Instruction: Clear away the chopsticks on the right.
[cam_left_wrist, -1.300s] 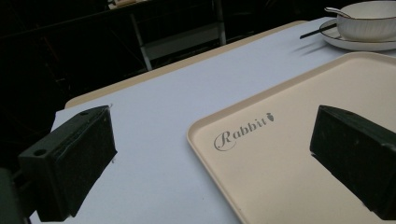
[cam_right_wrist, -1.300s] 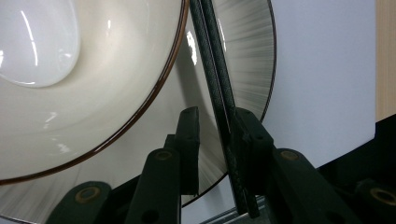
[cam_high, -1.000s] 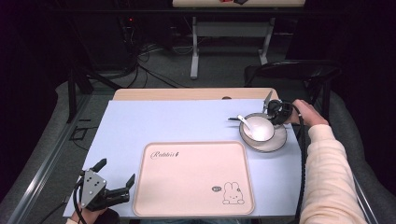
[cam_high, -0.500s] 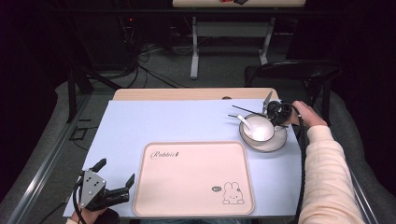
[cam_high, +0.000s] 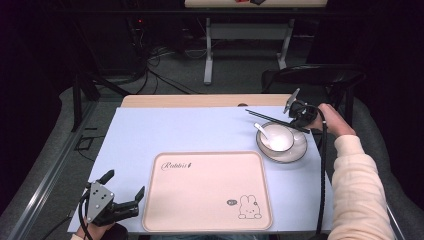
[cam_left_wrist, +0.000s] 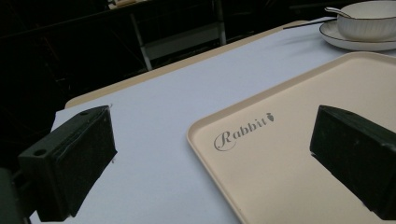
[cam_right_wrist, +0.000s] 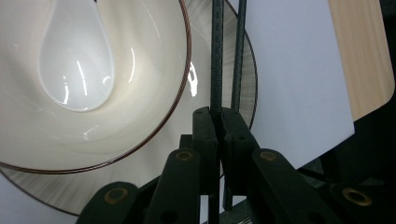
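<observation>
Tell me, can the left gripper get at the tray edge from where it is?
Probably yes: the left gripper sits open beside the tray, with bare mat between them.

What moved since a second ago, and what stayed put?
The right tool, shut on the chopsticks, has lifted them up off the plate, so they now hang above the bowl. Its jaws were already around them a second ago. The bowl, the spoon, the tray and the open left tool stayed where they were.
</observation>
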